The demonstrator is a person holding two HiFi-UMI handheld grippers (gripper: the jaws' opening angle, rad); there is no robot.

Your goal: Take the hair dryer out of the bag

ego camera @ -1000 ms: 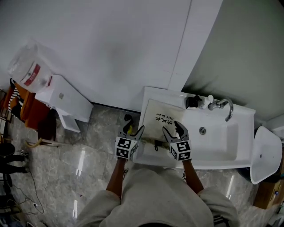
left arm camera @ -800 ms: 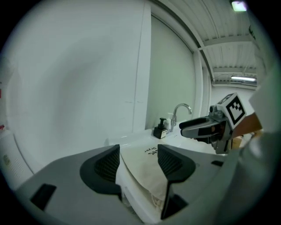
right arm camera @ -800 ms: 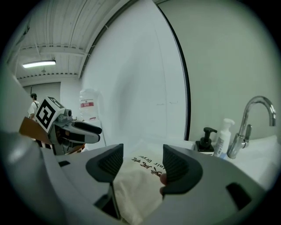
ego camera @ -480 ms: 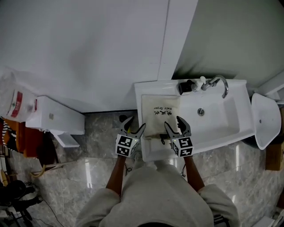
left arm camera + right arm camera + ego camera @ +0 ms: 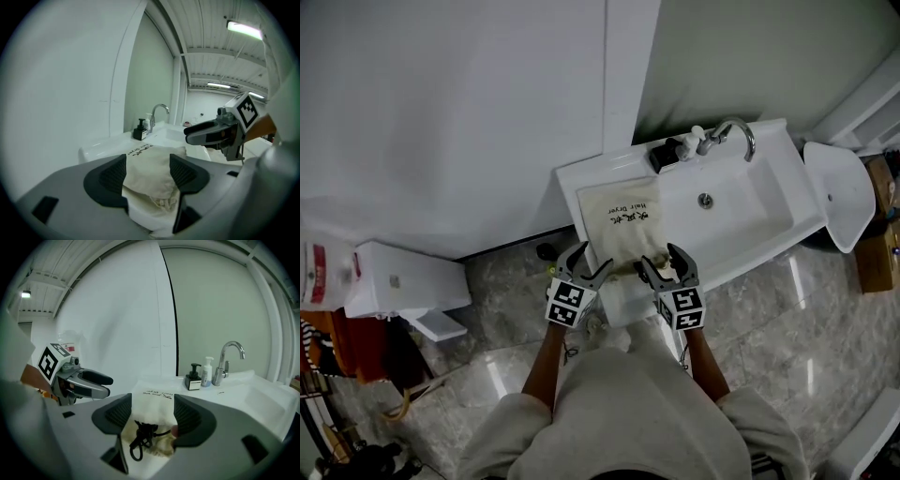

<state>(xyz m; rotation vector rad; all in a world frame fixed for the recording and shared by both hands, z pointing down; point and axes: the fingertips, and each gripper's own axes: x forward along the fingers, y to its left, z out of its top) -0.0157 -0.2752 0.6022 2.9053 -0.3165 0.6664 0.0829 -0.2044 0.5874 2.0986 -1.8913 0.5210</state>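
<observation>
A cream cloth bag with black print lies on the left ledge of a white sink. Its gathered mouth points toward me, and a black cord trails out of it. My left gripper hovers at the bag's near left corner. Its jaws have just been opening, and the bag shows between them untouched. Open as well, my right gripper stands at the near right corner, with the bag mouth between its pads. No hair dryer shows.
A faucet, a black soap dispenser and a white bottle stand at the sink's back edge. A white seat-shaped object is at the right, a white box at the left, over marble floor.
The head view has swung, so the sink now sits tilted and higher in the picture. Both grippers have come closer to the bag's near end. The left jaws look slightly wider.
</observation>
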